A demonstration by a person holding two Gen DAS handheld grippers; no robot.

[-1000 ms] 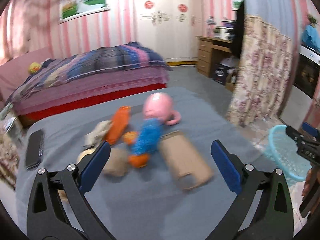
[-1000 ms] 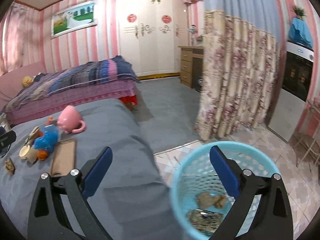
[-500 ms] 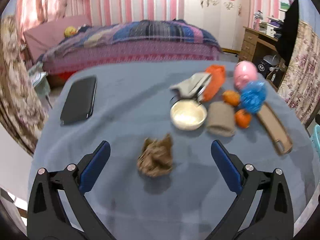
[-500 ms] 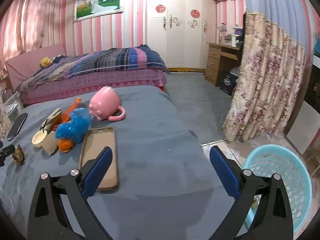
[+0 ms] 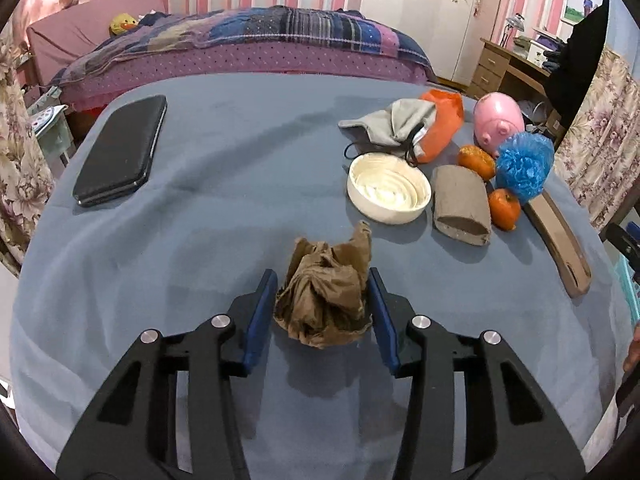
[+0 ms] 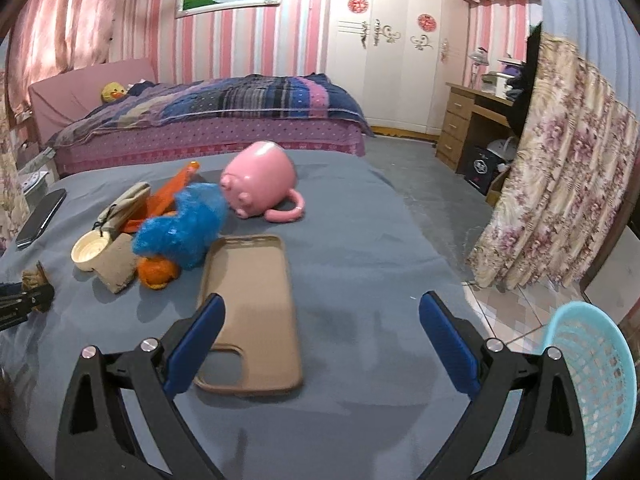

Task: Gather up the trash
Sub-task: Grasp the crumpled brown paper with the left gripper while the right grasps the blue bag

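Note:
A crumpled brown paper wad (image 5: 325, 298) lies on the blue-grey table cloth (image 5: 224, 168). My left gripper (image 5: 322, 298) has its blue pads on both sides of the wad, closed against it, with the wad resting on the cloth. The wad and the left gripper also show at the left edge of the right wrist view (image 6: 34, 280). My right gripper (image 6: 320, 336) is open and empty above the table's right part, over a tan phone case (image 6: 250, 314). A light blue trash basket (image 6: 592, 388) stands on the floor at the lower right.
On the table: a black phone (image 5: 120, 152), a cream bowl (image 5: 389, 188), a brown cardboard roll (image 5: 460, 204), two oranges (image 5: 505, 208), a blue mesh puff (image 5: 525, 166), a pink pig mug (image 5: 498, 122), an orange and grey pouch (image 5: 408, 126). A bed (image 6: 208, 120) stands behind, a floral curtain (image 6: 560, 208) at the right.
My left gripper moved forward onto the paper wad and its fingers closed around it. My right gripper swung left, from over the basket to above the table, still open.

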